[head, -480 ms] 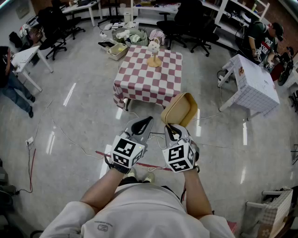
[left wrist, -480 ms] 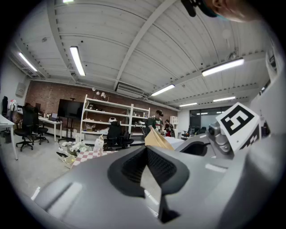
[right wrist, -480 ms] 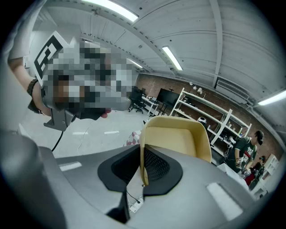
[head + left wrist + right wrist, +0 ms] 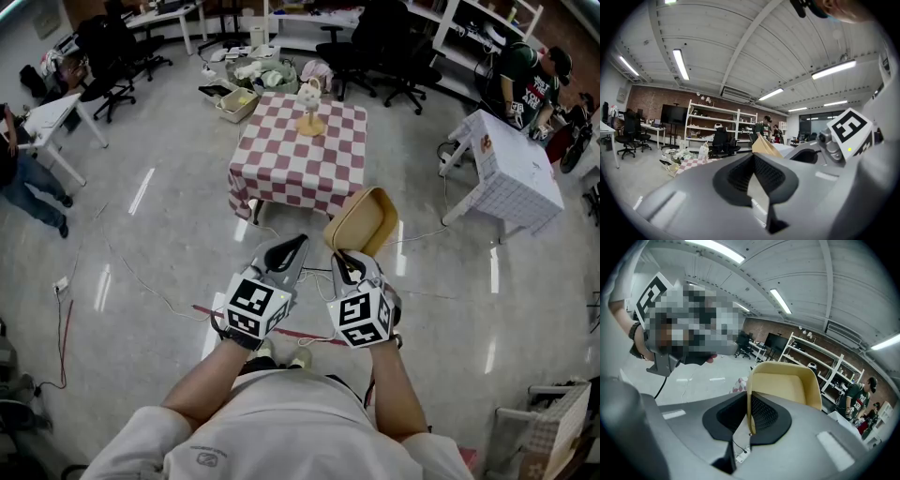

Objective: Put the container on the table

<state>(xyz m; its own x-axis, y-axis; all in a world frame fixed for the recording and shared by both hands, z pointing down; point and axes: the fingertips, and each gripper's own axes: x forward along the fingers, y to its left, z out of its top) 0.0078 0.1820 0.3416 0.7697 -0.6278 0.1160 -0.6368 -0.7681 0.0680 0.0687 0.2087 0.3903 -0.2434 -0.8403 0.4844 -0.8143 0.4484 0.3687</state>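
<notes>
Empty tan container held in the air, short of the checked bench.

The right gripper pinches one side wall of the container between its jaws. The bin is tipped up on edge over the floor, and its bare inside faces that gripper's camera. The left gripper hangs just beside it with nothing in it, its jaw tips apparently meeting. The bench stands well ahead of both and carries a small cream ornament.

Tan container held tilted in air, short of checkered table.
</notes>
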